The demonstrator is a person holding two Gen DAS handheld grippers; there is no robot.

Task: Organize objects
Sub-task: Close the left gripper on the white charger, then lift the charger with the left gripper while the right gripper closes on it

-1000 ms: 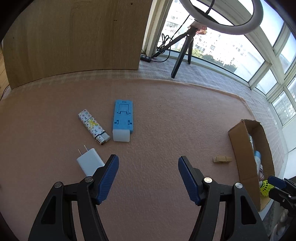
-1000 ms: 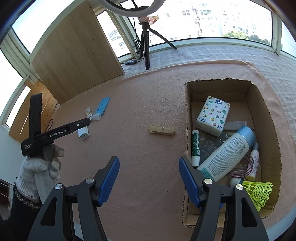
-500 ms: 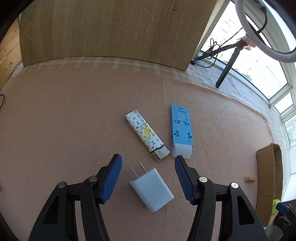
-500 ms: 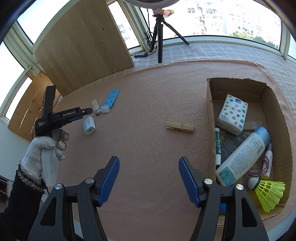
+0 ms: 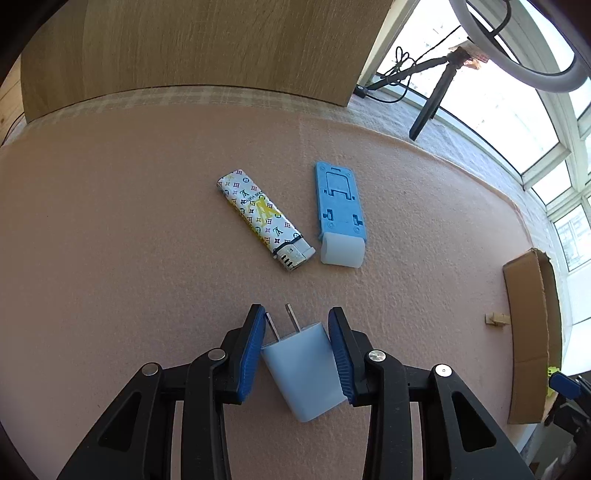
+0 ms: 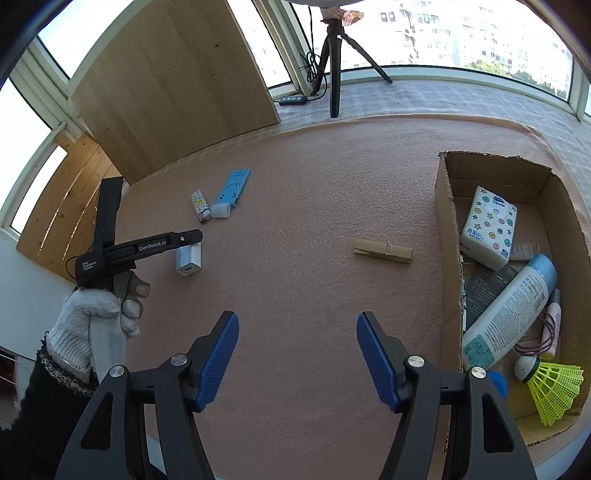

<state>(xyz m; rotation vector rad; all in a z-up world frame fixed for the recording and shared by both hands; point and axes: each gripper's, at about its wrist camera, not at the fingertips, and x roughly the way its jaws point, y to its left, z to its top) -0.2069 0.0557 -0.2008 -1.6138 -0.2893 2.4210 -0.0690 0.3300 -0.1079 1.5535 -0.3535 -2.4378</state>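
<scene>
White charger [image 5: 303, 373] lies between left claw [image 5: 297, 350] pads — prongs pointing away — right claw [image 6: 297, 360] spread apart.

left tongs [image 5: 297, 349] pinching white charger [image 5: 303, 373]

1. Pink felt-like mat [image 5: 147, 206] covers the work surface and fills the centre of both views.
2. Light wooden panel [image 5: 199, 48] stands upright at the top of the left wrist frame, behind the mat.
3. Curved windows [image 6: 443, 33] at upper right; bright daylight, buildings outside.
4. Black tripod [image 6: 334, 62] with ring light [image 5: 517, 62] stands on the grey checked sill.
</scene>
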